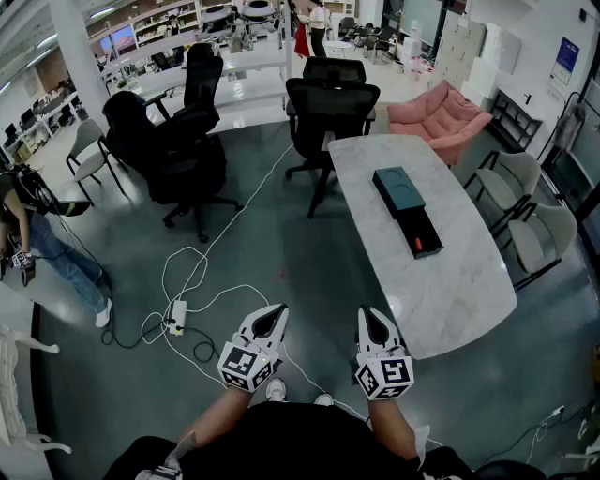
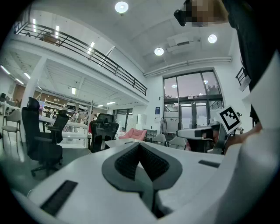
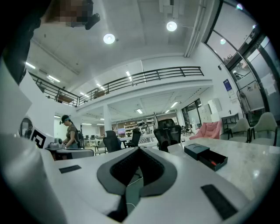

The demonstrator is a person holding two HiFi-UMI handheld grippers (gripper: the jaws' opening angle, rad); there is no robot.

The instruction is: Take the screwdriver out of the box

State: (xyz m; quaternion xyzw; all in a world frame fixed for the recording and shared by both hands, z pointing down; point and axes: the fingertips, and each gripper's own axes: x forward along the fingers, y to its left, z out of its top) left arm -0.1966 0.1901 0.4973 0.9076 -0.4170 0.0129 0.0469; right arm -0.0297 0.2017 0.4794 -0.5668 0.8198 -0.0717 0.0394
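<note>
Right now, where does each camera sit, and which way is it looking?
Head view: on the person's head, looking steeply down at the floor, table and box; shows both arms, left gripper, right gripper.
Left gripper view: on the left gripper, looking level toward the windows; shows its shut jaws and the right gripper.
Right gripper view: on the right gripper, looking level toward the table; shows its shut jaws.
Shared: head and right gripper views show the box.

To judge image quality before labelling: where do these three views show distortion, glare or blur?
Head view: strong fisheye bending at the edges, even light, box sharp. Left gripper view: ceiling lamp blown out, dark round vignette. Right gripper view: same vignette; screwdriver tiny but visible.
</note>
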